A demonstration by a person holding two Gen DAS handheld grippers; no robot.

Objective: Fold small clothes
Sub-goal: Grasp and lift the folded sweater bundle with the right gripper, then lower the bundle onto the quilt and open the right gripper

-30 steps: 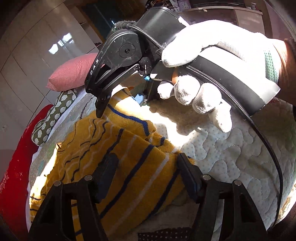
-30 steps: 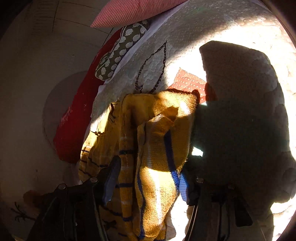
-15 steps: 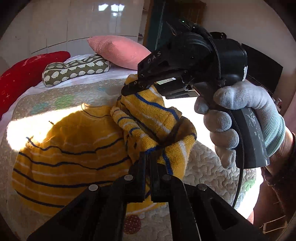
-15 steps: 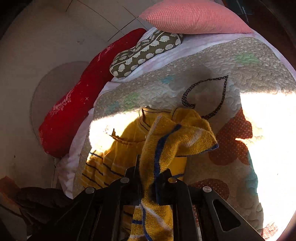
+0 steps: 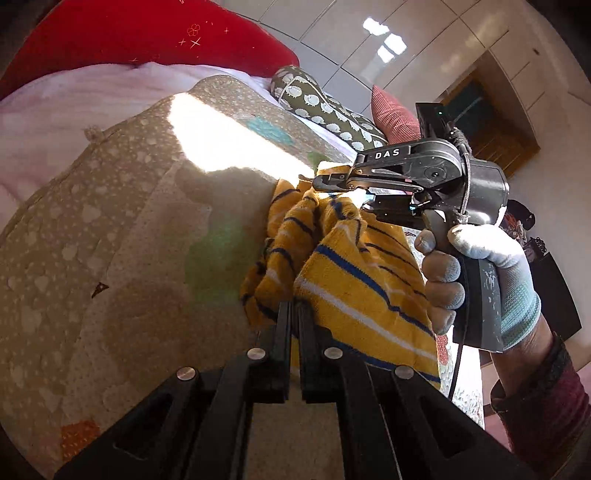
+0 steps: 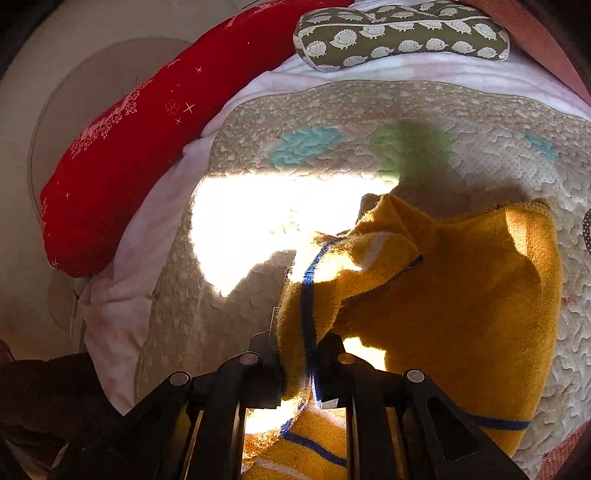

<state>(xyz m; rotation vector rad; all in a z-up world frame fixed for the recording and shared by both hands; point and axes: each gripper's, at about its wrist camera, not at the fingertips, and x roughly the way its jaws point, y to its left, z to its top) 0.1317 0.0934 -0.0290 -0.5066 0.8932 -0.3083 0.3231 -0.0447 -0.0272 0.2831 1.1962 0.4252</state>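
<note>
A small yellow sweater with blue and white stripes (image 5: 354, 280) hangs bunched between both grippers above the quilted bed cover (image 5: 110, 258). My left gripper (image 5: 293, 314) is shut on its striped edge. My right gripper (image 6: 299, 350) is shut on a fold of the sweater (image 6: 461, 295), whose body drapes to the right. The right gripper also shows in the left wrist view (image 5: 332, 182), held by a gloved hand (image 5: 480, 266) and pinching the sweater's far edge.
A red pillow (image 6: 129, 147), a green hedgehog-print cushion (image 6: 399, 33) and a pink pillow (image 5: 395, 114) lie along the head of the bed. A white sheet (image 6: 122, 314) shows at the cover's left edge. Bright sunlight falls across the cover.
Both grippers closed on the sweater about half a second ago and have since lifted and carried it off its flat spread; the cover beneath now shows bare.
</note>
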